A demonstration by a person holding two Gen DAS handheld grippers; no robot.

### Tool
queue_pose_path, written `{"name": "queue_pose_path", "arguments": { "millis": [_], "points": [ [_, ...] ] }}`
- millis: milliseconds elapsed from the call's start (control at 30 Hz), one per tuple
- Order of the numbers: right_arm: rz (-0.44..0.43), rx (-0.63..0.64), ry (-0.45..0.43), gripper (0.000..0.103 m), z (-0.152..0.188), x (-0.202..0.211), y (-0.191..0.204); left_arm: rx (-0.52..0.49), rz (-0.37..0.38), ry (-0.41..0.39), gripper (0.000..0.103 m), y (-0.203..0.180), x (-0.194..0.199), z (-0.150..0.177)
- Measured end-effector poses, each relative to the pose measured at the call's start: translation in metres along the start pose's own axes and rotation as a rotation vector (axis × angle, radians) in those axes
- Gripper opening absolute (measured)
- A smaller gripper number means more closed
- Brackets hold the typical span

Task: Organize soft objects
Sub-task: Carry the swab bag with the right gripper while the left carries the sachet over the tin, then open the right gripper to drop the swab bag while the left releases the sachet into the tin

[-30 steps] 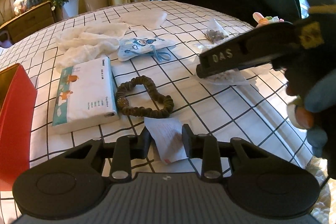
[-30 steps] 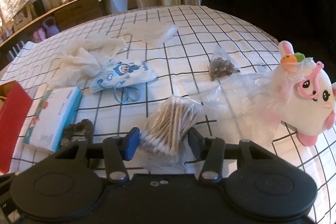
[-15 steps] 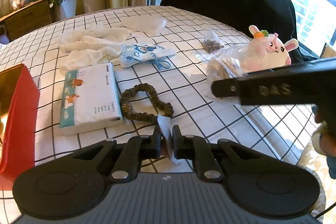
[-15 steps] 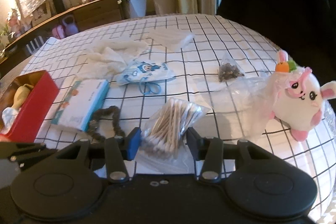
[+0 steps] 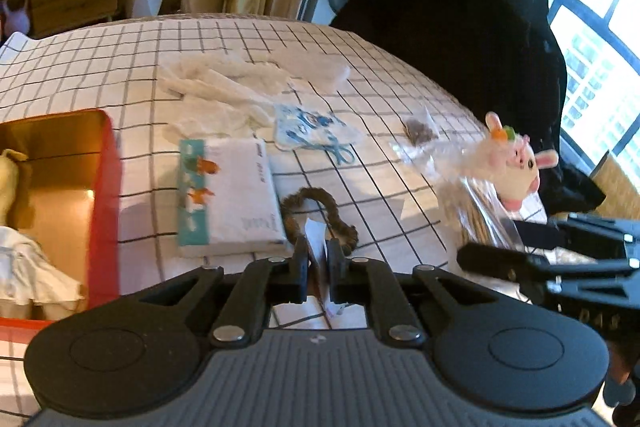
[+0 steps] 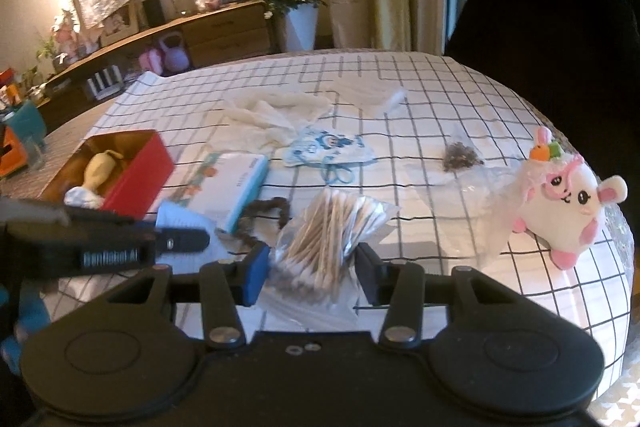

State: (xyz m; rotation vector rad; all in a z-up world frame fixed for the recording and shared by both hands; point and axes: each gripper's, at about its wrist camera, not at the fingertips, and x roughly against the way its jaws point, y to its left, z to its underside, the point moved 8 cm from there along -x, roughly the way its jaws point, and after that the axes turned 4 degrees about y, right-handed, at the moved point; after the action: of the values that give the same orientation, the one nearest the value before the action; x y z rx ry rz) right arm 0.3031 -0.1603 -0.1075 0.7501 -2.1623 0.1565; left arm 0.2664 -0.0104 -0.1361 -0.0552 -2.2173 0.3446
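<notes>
Grippers first: your left gripper [image 5: 318, 259] is pressed together on a thin white paper slip [image 5: 316, 239], and your right gripper [image 6: 308, 267] is clamped on a clear bag of cotton swabs [image 6: 324, 227], which fills the gap between its fingers. Both loads look clear of the checked tablecloth [image 6: 440, 99], so I judge you are in the carrying step, with two items picked and neither yet put away. The red box [image 5: 106, 187] sits at the left edge of the table, already holding a few soft things, and looks like the likely place for them. Next, swing both loads over its open top and release only once you are above it. Left on the cloth are the tissue pack [image 5: 230, 195], the brown hair tie [image 5: 320, 211] beside it, and the plush toy [image 6: 560, 195] near the right edge.
</notes>
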Motion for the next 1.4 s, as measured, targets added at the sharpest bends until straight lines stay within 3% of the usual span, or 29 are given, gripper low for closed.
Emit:
{"name": "queue_pose_path", "arguments": {
  "millis": [633, 1000, 1400],
  "points": [
    [-0.134, 0.165, -0.033, 0.046, -0.035, 0.01, 0.111, 0.039, -0.084, -0.089, 0.009, 0.095, 0.081, -0.04],
    [-0.197, 0.233, -0.018, 0.046, -0.054, -0.016, 0.179, 0.04, -0.124, -0.077, 0.009, 0.148, 0.095, -0.045],
    [-0.199, 0.283, 0.031, 0.046, -0.069, -0.063, 0.222, 0.042, -0.181, -0.052, 0.009, 0.2, 0.086, -0.048]
  ]
}}
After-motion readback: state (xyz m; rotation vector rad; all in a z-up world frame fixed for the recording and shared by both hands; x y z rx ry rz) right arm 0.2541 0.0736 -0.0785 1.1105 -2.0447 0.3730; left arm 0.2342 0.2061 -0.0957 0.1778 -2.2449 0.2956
